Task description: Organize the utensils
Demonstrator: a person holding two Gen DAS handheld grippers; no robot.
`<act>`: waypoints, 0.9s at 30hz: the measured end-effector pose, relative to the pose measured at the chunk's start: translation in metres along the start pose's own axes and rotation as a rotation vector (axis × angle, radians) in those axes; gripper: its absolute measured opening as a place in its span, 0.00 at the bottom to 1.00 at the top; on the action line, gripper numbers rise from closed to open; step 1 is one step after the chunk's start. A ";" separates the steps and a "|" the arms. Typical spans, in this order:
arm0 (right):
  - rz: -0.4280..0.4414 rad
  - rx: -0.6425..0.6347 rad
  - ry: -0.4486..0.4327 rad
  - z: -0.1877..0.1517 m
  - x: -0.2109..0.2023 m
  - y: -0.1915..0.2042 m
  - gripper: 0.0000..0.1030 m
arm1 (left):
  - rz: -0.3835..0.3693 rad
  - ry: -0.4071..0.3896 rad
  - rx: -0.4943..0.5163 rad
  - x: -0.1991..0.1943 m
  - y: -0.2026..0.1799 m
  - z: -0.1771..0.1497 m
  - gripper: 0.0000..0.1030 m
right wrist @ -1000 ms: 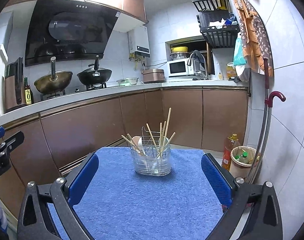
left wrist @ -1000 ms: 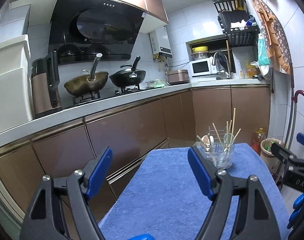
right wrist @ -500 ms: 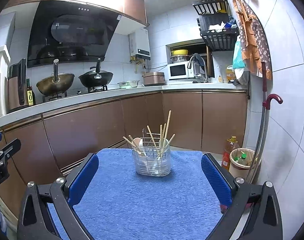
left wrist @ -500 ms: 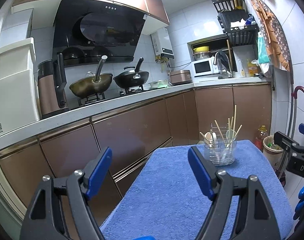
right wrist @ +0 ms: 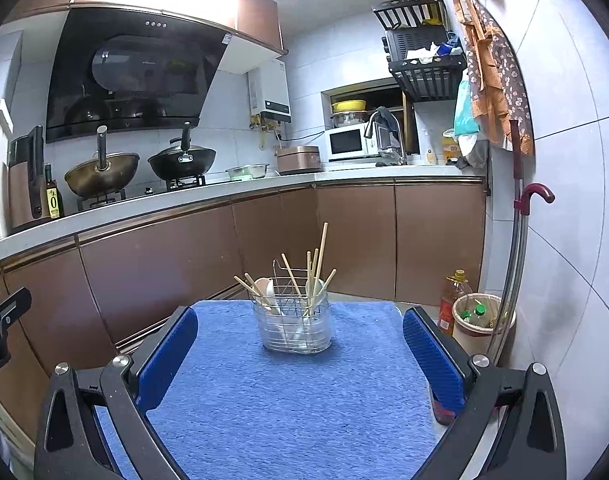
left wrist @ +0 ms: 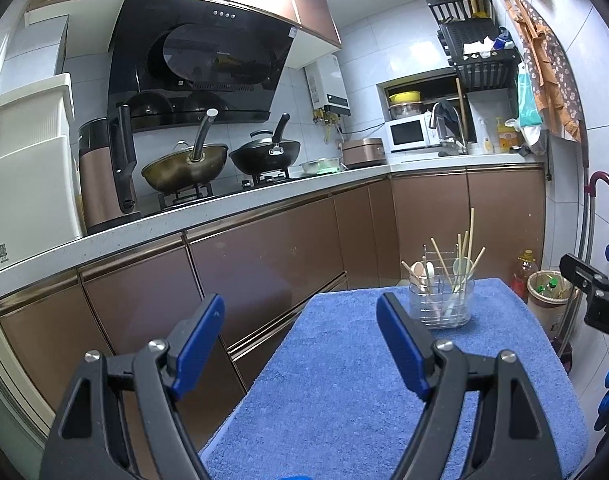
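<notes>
A clear utensil holder with a wire frame [right wrist: 292,326] [left wrist: 441,302] stands at the far end of a table covered by a blue towel [right wrist: 288,396] [left wrist: 368,380]. Several wooden chopsticks [right wrist: 319,264] [left wrist: 469,236] and pale spoons [right wrist: 264,288] [left wrist: 418,272] stick out of it. My right gripper [right wrist: 300,340] is open, held back from the holder with nothing between its blue pads. My left gripper [left wrist: 300,332] is also open and empty, to the left of the holder and nearer the table's left edge. The right gripper's tip [left wrist: 592,292] shows at the left wrist view's right edge.
Brown kitchen cabinets [right wrist: 164,268] under a white counter [right wrist: 184,200] run along the left and back. Two woks [right wrist: 136,168] sit on the stove. A bin with bottles [right wrist: 480,320], an oil bottle [right wrist: 450,300] and a cane [right wrist: 516,248] stand by the right wall.
Both grippers have drawn back and risen slightly from the table; the holder looks smaller and farther in both views. Both stay open and empty.
</notes>
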State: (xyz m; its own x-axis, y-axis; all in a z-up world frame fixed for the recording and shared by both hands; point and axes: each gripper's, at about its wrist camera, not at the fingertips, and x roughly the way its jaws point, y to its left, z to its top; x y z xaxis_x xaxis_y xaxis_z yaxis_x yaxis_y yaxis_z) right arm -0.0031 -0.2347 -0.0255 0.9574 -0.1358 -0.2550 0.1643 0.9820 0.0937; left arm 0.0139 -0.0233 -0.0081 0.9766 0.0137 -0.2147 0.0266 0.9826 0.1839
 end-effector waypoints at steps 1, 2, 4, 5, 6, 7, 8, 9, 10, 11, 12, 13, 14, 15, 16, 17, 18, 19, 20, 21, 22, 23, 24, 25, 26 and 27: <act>-0.003 0.002 0.000 0.000 0.000 -0.001 1.00 | 0.001 0.000 0.000 0.000 0.000 0.000 0.75; -0.003 0.003 0.001 0.000 0.000 -0.001 1.00 | 0.002 0.001 0.000 0.000 0.000 0.000 0.75; -0.003 0.002 0.001 0.000 0.000 -0.001 1.00 | 0.002 0.004 0.001 0.000 0.001 -0.001 0.75; -0.004 0.001 0.002 -0.001 0.000 -0.001 1.00 | 0.001 0.004 0.002 0.001 0.001 -0.002 0.75; -0.003 0.002 0.003 0.000 0.000 -0.001 1.00 | 0.001 0.005 0.002 0.001 0.001 -0.003 0.75; -0.002 0.002 0.003 -0.001 -0.001 -0.002 1.00 | 0.001 0.006 0.003 0.001 0.001 -0.003 0.75; -0.001 0.002 0.004 -0.001 -0.001 -0.001 1.00 | 0.001 0.007 0.003 0.001 0.001 -0.003 0.75; 0.000 0.001 0.005 -0.002 -0.001 -0.002 1.00 | 0.001 0.008 0.003 0.001 0.001 -0.004 0.75; 0.000 -0.001 0.005 -0.002 -0.001 -0.001 1.00 | 0.000 0.008 0.001 0.001 0.001 -0.004 0.75; 0.001 -0.003 0.006 -0.002 -0.001 -0.001 1.00 | 0.000 0.009 0.000 0.001 0.002 -0.004 0.75; 0.000 -0.004 0.007 -0.001 -0.001 -0.001 1.00 | 0.001 0.010 0.000 0.001 0.001 -0.005 0.75; 0.000 -0.005 0.007 -0.001 -0.001 -0.001 1.00 | 0.001 0.011 0.000 0.001 0.002 -0.005 0.75; 0.001 -0.005 0.006 -0.001 -0.001 -0.001 1.00 | 0.000 0.012 -0.002 0.001 0.002 -0.005 0.75; 0.001 -0.005 0.006 -0.001 -0.001 0.000 1.00 | 0.000 0.013 -0.002 0.002 0.003 -0.005 0.75; 0.000 -0.005 0.007 -0.001 -0.001 0.000 1.00 | -0.001 0.014 -0.003 0.002 0.004 -0.005 0.75; 0.000 -0.006 0.006 -0.001 -0.001 0.000 1.00 | -0.002 0.015 -0.004 0.002 0.005 -0.005 0.75; 0.000 -0.007 0.005 -0.001 -0.001 0.000 1.00 | -0.002 0.015 -0.005 0.002 0.006 -0.006 0.75; 0.000 -0.008 0.005 -0.001 -0.002 0.001 1.00 | -0.001 0.014 -0.005 0.002 0.005 -0.005 0.75; 0.000 -0.008 0.004 -0.001 -0.002 0.001 1.00 | 0.000 0.013 -0.007 0.002 0.006 -0.006 0.75; 0.000 -0.009 0.004 -0.001 -0.002 0.001 1.00 | 0.002 0.012 -0.010 0.001 0.006 -0.006 0.75; 0.000 -0.008 0.005 -0.001 -0.001 0.001 1.00 | 0.002 0.010 -0.011 0.000 0.006 -0.007 0.75; 0.000 -0.008 0.005 -0.001 -0.002 0.002 1.00 | 0.001 0.010 -0.011 0.000 0.006 -0.008 0.75; 0.000 -0.008 0.005 -0.001 -0.001 0.002 1.00 | 0.002 0.010 -0.011 0.000 0.006 -0.008 0.75; -0.001 -0.009 0.005 -0.001 -0.001 0.002 1.00 | 0.004 0.011 -0.011 0.000 0.006 -0.008 0.75; -0.001 -0.009 0.006 -0.001 -0.002 0.002 1.00 | 0.004 0.011 -0.013 0.000 0.006 -0.008 0.75; 0.000 -0.007 0.006 -0.001 -0.002 0.002 1.00 | 0.004 0.012 -0.015 -0.001 0.007 -0.008 0.75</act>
State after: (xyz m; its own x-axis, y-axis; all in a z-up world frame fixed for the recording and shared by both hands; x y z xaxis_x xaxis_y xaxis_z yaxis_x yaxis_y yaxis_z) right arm -0.0046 -0.2326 -0.0257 0.9558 -0.1354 -0.2611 0.1630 0.9828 0.0871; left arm 0.0116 -0.0153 -0.0146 0.9740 0.0196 -0.2257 0.0197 0.9851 0.1707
